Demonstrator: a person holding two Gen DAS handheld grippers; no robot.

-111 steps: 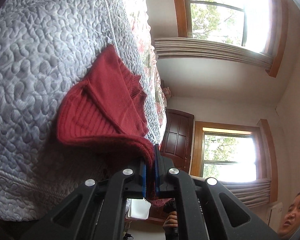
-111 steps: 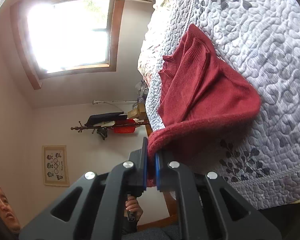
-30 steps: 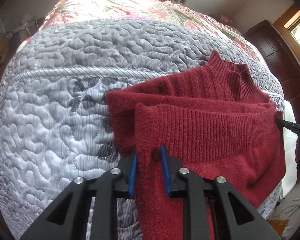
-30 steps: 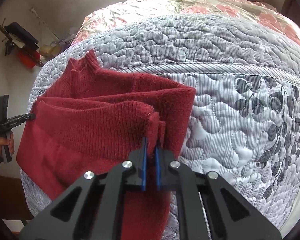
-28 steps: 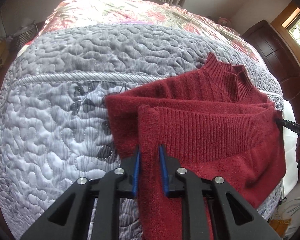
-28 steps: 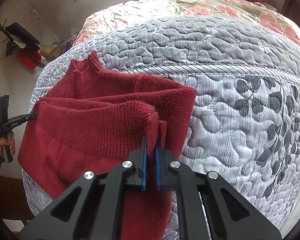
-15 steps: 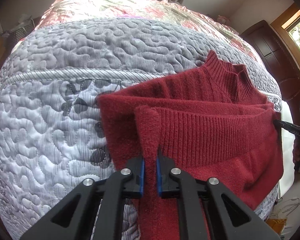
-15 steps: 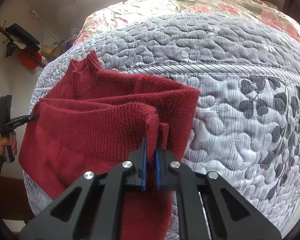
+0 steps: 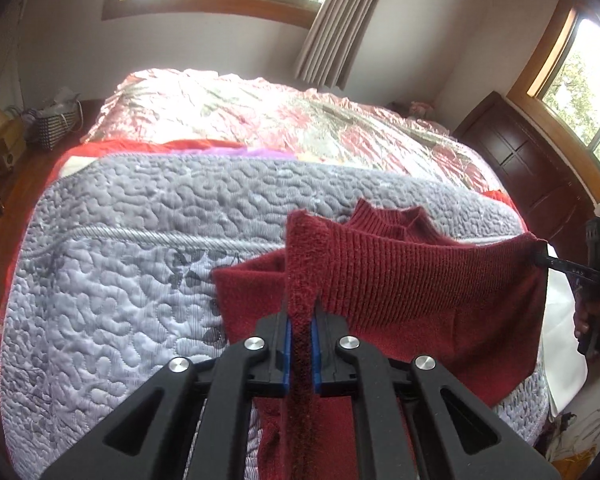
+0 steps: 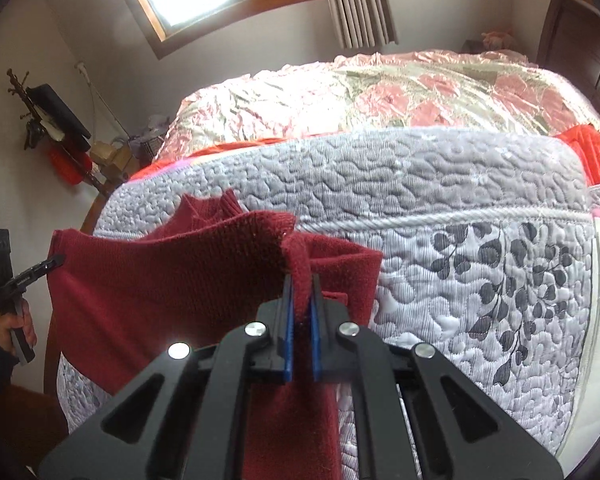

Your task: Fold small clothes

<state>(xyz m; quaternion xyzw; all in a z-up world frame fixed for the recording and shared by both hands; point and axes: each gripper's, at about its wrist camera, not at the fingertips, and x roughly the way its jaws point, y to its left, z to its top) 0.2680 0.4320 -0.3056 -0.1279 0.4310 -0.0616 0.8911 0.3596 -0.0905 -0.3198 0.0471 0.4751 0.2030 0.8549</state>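
The left gripper [image 9: 301, 344] and right gripper [image 10: 300, 344] each pinch one end of the red knit sweater's [image 9: 420, 276] ribbed hem, stretched taut between them above the grey quilt's [image 9: 140, 240] near edge.

A dark red sweater [image 9: 420, 280] of thick knitted wool shows a ribbed weave along its band and collar and a fuzzy, brushed nap on its folded edge. It lies over a grey quilt [image 9: 140, 240] of stitched, puckered cloth with a faint sheen, and behind that spreads a glossy, crinkled satin bedspread [image 9: 260, 120] printed with pink flowers. The left gripper [image 9: 300, 344] and right gripper [image 10: 300, 340] are matt black plastic with shiny round metal bolt heads and smooth blue pads [image 9: 286, 356] pressed into the wool, while the window frame [image 9: 220, 2] and cabinet [image 9: 532, 176] are polished wood.
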